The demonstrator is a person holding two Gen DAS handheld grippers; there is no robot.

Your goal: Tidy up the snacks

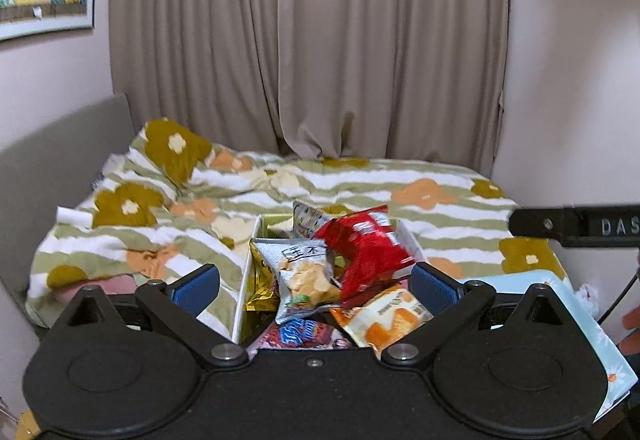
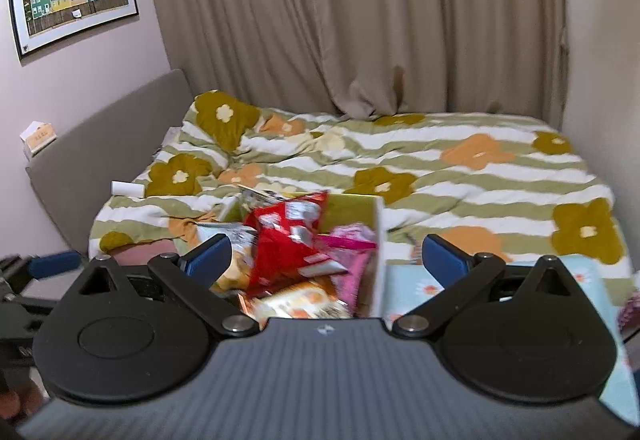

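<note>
Two grippers are ours to watch, one view at a time. From the left wrist we see the left gripper (image 1: 316, 280) spread wide with nothing pinched between its blue pads (image 1: 196, 286). Straight ahead of it and just beyond the fingertips stands the white box (image 1: 245, 280), heaped with snack packets: a silver chip bag (image 1: 306, 274) toward our left finger, a red bag (image 1: 368, 252) toward the right one, an orange-and-white packet (image 1: 384, 320) nearest the palm. To the gripper's right lies a pale blue daisy-print lid or board (image 1: 592, 324); we cannot tell which.

From the right wrist, the right gripper (image 2: 328, 256) is likewise released, its jaws as wide as they go and holding nothing. Ahead and to the left of its centre line the red bag (image 2: 288, 244) and a pink packet (image 2: 352, 252) crowd the box, whose right wall (image 2: 378, 256) stands between the fingers. All of it rests on the flowered duvet (image 2: 480, 168).

We judge these packets light, air-filled, crinkly and slick, with brittle contents. A pinch on a sealed top or bottom seam, not the puffed middle, should hold without crushing. The box looks like thin card, so it would likely flex if lifted by one wall.
</note>
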